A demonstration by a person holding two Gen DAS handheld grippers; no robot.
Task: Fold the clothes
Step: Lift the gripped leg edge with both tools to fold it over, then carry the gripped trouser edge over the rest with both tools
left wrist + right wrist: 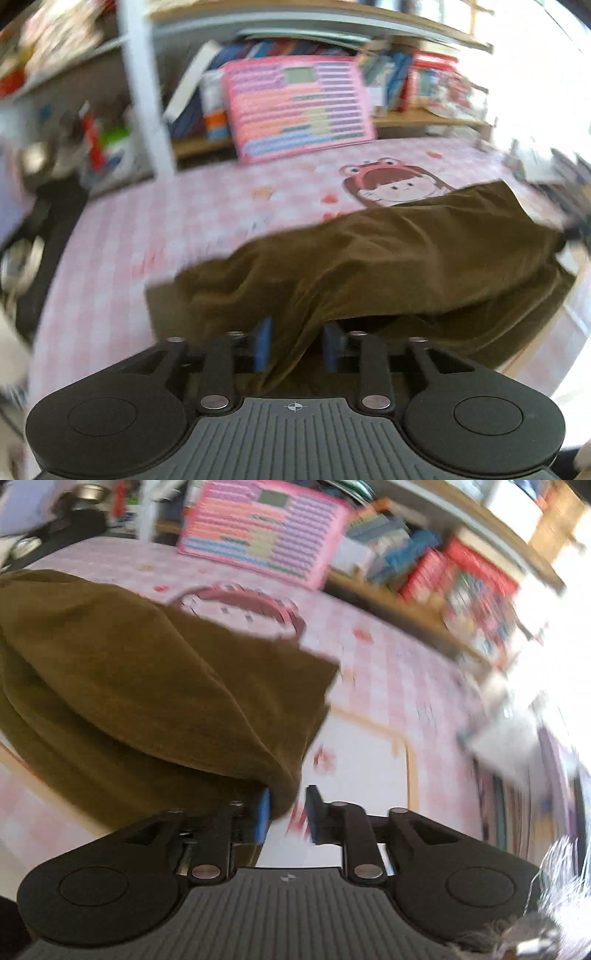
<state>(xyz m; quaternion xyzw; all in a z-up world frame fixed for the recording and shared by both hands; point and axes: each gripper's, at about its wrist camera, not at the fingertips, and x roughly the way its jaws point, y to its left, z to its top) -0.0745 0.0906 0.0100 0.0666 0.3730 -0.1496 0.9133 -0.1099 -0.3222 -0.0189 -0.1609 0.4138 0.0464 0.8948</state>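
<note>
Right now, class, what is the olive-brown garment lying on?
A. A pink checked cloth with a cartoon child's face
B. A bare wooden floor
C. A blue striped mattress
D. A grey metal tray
A: the olive-brown garment lies across the pink checked cloth, partly covering its cartoon face.

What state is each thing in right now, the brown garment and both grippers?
Brown garment: bunched and creased on the pink tablecloth, not flat.
Left gripper: jaws apart, cloth lying between the blue pads.
Right gripper: jaws apart, cloth edge against one pad, not pinched.
</note>
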